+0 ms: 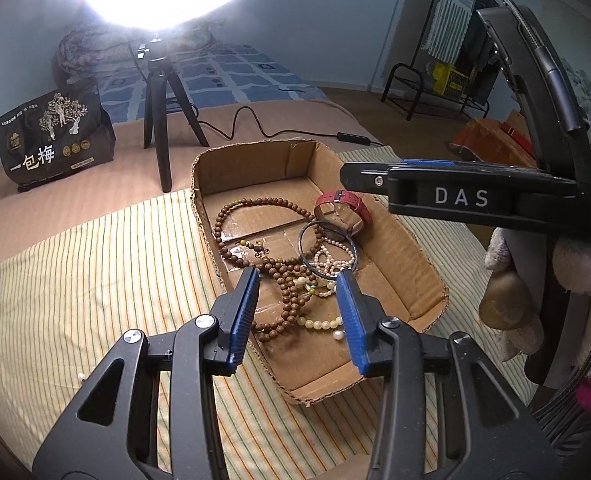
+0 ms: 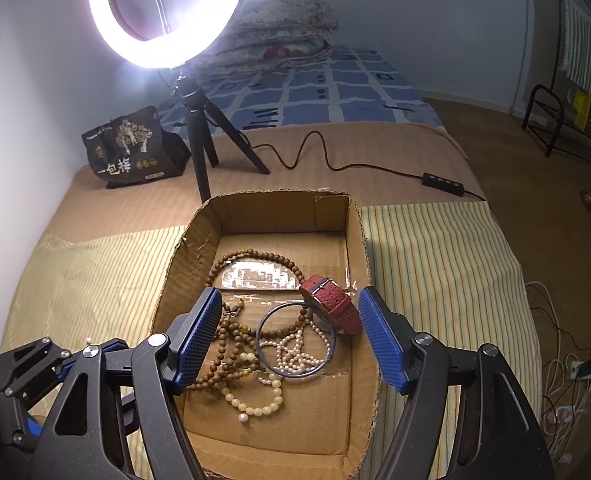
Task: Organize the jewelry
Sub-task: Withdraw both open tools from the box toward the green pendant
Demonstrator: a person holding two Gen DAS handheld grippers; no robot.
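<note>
While the jewelry is lying in a heap inside the cardboard box (image 2: 369, 264), both tools are being held just above it, pointing down into it. The left gripper (image 1: 299, 312) is being held with its fingers partly apart and nothing is being pinched between them; the right gripper (image 2: 291, 340) is being held with its fingers wide apart and empty too. The box is sitting on a striped cloth (image 1: 95, 280) on a bed. The long string of brown wooden beads (image 2: 251, 258) is looking light and floppy, and it is being crossed by the other pieces, so it is likely to drag them along if it is lifted. The pearl necklace (image 2: 295, 354) is looking thin and easy to break, and it is lying partly under the dark bangle (image 2: 260, 344). The bangle is looking stiff, smooth and slippery, so its rim is probably the best spot to be pinched. The pale bead bracelet (image 2: 255, 400) is looking small and stretchy, and one side of its loop is best pinched. The red watch (image 2: 331, 300) is resting against the box wall on the right; its strap is looking soft and rough, which is good to be gripped. Things are being tangled together, and that is the main trouble. The box walls are also getting in the way of a low reach. A ring light (image 2: 167, 12) on a black stand, its cable and a dark bag (image 2: 129, 148) are being left behind the box, well apart from it. One loose pearl (image 1: 81, 377) is lying on the cloth by the left gripper.
</note>
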